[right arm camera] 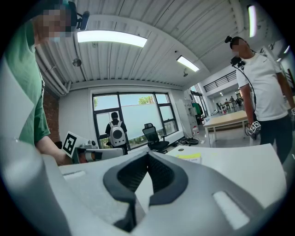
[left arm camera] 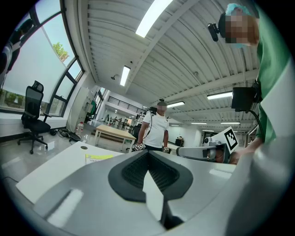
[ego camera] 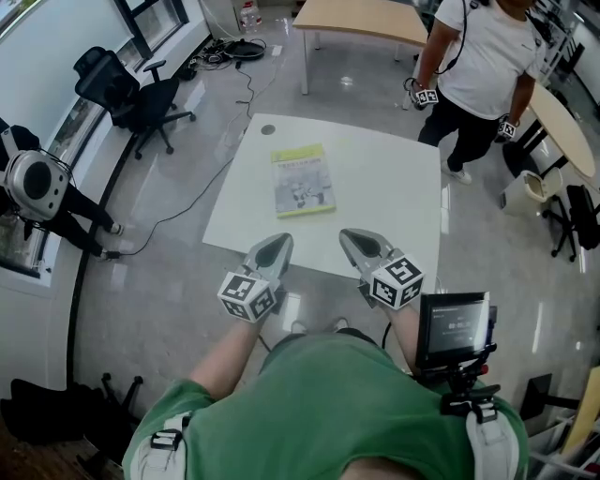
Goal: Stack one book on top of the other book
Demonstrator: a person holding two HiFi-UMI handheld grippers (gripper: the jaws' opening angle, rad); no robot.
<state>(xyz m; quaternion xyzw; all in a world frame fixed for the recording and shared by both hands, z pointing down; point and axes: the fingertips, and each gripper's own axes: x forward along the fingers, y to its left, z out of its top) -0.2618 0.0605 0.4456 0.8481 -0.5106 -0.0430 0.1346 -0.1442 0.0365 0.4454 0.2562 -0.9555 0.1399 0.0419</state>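
Observation:
A yellow-green book (ego camera: 303, 180) lies flat near the middle of the white table (ego camera: 394, 187); whether another book lies under it I cannot tell. My left gripper (ego camera: 278, 242) and right gripper (ego camera: 352, 236) hover side by side over the table's near edge, short of the book, both shut and empty. In the left gripper view the jaws (left arm camera: 148, 154) meet with nothing between them, the book (left arm camera: 99, 157) lies ahead to the left and the right gripper (left arm camera: 203, 151) is alongside. The right gripper view shows its own jaws (right arm camera: 148, 156) shut, the book (right arm camera: 190, 158) ahead to the right.
A person in a white shirt (ego camera: 483, 66) stands at the table's far right corner, holding grippers. A black office chair (ego camera: 131, 94) and floor cables are at the left. A wooden table (ego camera: 366, 19) stands behind. A person with a backpack (ego camera: 37, 187) is at the far left.

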